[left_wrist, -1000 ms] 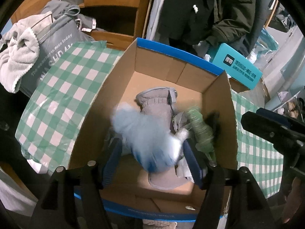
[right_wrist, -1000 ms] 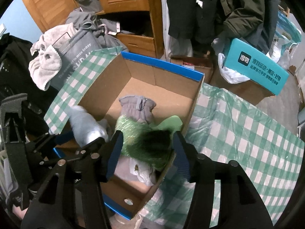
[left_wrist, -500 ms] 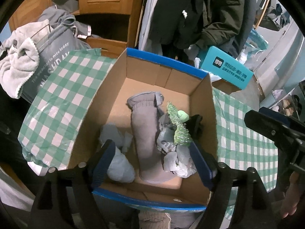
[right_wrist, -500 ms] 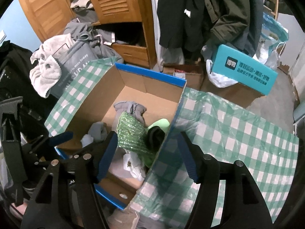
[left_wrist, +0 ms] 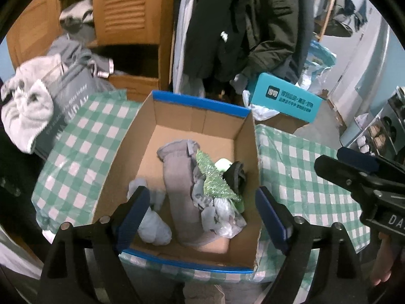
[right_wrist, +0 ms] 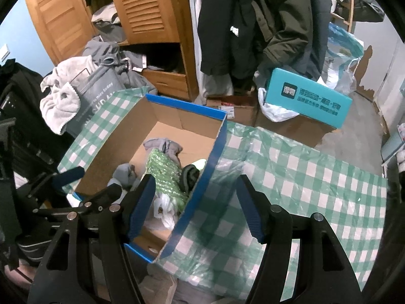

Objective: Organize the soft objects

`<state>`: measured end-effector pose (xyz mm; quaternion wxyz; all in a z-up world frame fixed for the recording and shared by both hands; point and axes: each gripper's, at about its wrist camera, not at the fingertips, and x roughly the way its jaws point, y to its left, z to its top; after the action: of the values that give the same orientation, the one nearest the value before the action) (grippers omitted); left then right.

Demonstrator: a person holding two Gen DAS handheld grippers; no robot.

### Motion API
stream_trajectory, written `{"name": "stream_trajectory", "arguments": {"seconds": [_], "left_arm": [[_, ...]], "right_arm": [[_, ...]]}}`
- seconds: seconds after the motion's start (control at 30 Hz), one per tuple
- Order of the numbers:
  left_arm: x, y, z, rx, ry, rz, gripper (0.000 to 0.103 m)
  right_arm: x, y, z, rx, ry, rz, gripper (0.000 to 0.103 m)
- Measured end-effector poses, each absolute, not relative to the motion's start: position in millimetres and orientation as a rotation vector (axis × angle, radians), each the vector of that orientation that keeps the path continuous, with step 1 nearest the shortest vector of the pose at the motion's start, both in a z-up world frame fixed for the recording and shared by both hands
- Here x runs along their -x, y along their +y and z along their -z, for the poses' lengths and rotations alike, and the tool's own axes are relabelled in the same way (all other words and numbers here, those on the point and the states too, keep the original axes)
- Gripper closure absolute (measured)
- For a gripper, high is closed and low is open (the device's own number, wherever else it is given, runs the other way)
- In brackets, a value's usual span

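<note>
A blue-rimmed cardboard box [left_wrist: 177, 106] stands on the green checked tablecloth [left_wrist: 83, 139]. In it lie a long grey sock-like piece [left_wrist: 181, 177], a pale blue soft toy [left_wrist: 152, 224], a glittery green soft piece [left_wrist: 214, 179], a black item [left_wrist: 234, 174] and crumpled grey-white fabric [left_wrist: 220, 212]. My left gripper [left_wrist: 202, 217] is open and empty above the box's near end. My right gripper [right_wrist: 196, 202] is open and empty over the box's right wall [right_wrist: 202, 190]. The green piece [right_wrist: 164, 172] and box also show there.
A teal box [right_wrist: 308, 98] sits on cartons beyond the table. Dark coats [right_wrist: 253, 20] hang behind, next to a wooden louvred wardrobe [right_wrist: 144, 7]. A grey bag with a towel [right_wrist: 63, 101] stands at the left. The tablecloth [right_wrist: 303, 177] spreads to the right.
My left gripper let go of the pale blue toy, my right the green piece; both now lie in the box. Both grippers have opened and drawn back and up.
</note>
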<state>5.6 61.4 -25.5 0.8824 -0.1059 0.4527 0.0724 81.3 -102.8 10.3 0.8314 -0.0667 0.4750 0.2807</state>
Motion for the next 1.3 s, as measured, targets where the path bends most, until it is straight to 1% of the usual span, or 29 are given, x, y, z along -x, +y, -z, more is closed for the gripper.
{"name": "stream_trajectory", "arguments": {"seconds": [0.4,0.6,1.3], "left_arm": [[-4.1,40.3,14.5,0.144,0.907,-0.137,0.017],[-3.8,33.3,8.8,0.13,0.894,-0.124,0.017],[-6.0,29.6,14.3,0.113,0.907,-0.137,0.017]], "right_arm": [[-73.8,-132.5,-11.8,0.156,0.946,-0.553,0.037],[-73.2,-140.3,-10.4,0.129,0.945,-0.562,0.037],[-75.6,-149.4,-2.6,0.102,0.969,-0.538,0.037]]}}
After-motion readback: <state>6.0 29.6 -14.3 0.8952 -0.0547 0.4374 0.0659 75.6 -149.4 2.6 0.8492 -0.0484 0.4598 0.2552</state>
